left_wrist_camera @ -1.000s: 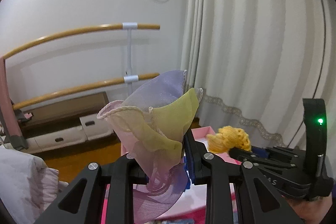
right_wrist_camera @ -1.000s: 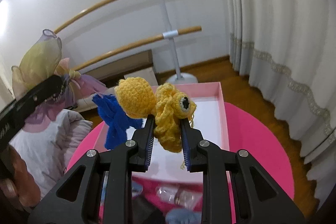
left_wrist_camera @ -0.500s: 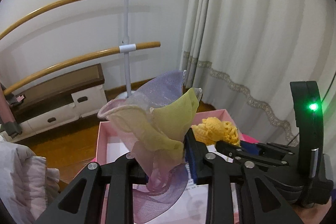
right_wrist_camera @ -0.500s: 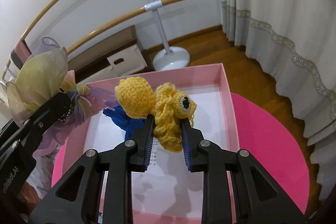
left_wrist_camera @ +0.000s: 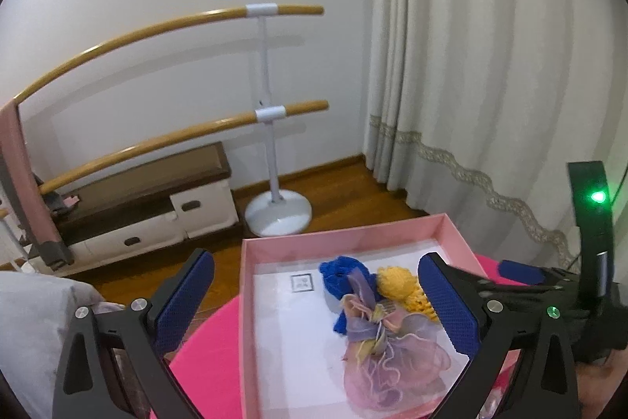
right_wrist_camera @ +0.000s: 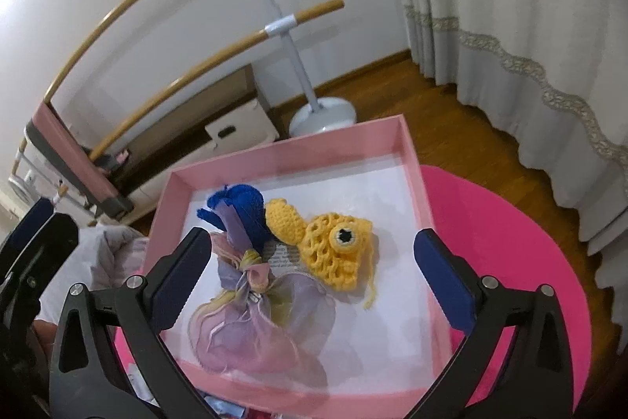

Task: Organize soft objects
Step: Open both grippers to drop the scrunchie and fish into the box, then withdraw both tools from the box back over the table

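Observation:
A pink box (left_wrist_camera: 337, 234) (right_wrist_camera: 290, 148) with a white floor stands on a round pink table (right_wrist_camera: 502, 246). Inside lie a sheer purple-pink pouch (left_wrist_camera: 392, 352) (right_wrist_camera: 255, 309), a yellow crochet toy with one eye (left_wrist_camera: 396, 283) (right_wrist_camera: 333, 250) and a blue knitted piece (left_wrist_camera: 341, 271) (right_wrist_camera: 239, 207), all touching. My left gripper (left_wrist_camera: 312, 262) hovers above them, its jaws opening wide with nothing held between them. My right gripper (right_wrist_camera: 310, 242) is beside it over the box, jaws likewise opening and holding nothing. The toy is partly hidden by the left gripper's right finger in the left wrist view.
Behind the table a two-rail barre stand (left_wrist_camera: 271, 105) rests on the wooden floor, with a low cabinet (left_wrist_camera: 149, 207) along the wall. A pale curtain (left_wrist_camera: 471, 65) hangs at the right. Grey-white bedding (left_wrist_camera: 31, 324) lies at the left.
Both grippers went from shut to wide open. The pouch left the left gripper and the yellow toy left the right one; both now lie in the pink box.

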`<state>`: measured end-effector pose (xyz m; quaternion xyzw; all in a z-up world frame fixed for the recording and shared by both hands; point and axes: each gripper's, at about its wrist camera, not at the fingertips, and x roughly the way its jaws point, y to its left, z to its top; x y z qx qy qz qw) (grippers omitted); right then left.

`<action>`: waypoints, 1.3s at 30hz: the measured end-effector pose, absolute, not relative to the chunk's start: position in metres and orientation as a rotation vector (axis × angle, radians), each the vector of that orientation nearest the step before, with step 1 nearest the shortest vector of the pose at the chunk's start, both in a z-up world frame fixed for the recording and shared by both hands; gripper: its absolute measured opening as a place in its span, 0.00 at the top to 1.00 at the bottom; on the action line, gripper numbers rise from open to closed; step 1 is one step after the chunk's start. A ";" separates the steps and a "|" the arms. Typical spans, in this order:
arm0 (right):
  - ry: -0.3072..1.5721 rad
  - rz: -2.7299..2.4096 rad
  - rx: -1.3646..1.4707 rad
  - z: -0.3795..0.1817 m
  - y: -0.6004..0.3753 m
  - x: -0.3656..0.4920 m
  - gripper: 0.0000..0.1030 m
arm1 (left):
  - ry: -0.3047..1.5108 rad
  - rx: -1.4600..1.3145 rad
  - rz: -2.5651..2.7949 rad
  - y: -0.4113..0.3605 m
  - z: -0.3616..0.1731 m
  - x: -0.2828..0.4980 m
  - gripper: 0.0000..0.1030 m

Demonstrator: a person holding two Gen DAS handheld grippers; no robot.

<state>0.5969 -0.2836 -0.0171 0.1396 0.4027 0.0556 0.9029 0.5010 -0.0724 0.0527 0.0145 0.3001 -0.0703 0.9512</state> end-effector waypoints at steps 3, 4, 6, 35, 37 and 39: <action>0.788 0.107 0.284 0.002 -0.286 0.575 0.00 | 0.565 0.015 -0.114 -0.064 0.068 0.479 0.00; 0.776 0.106 0.281 0.007 -0.287 0.568 0.00 | 0.551 0.016 -0.102 -0.061 0.069 0.466 0.00; 0.744 0.112 0.269 0.020 -0.291 0.552 0.00 | 0.524 0.014 -0.085 -0.058 0.077 0.448 0.00; 0.479 0.037 0.106 0.064 -0.272 0.305 0.00 | 0.370 0.026 0.010 -0.033 0.012 0.141 0.00; 0.476 0.030 0.096 0.061 -0.271 0.296 0.00 | 0.377 0.023 0.011 -0.031 0.011 0.130 0.00; 0.475 0.024 0.083 0.059 -0.269 0.290 0.00 | 0.388 0.012 0.010 -0.028 0.008 0.121 0.00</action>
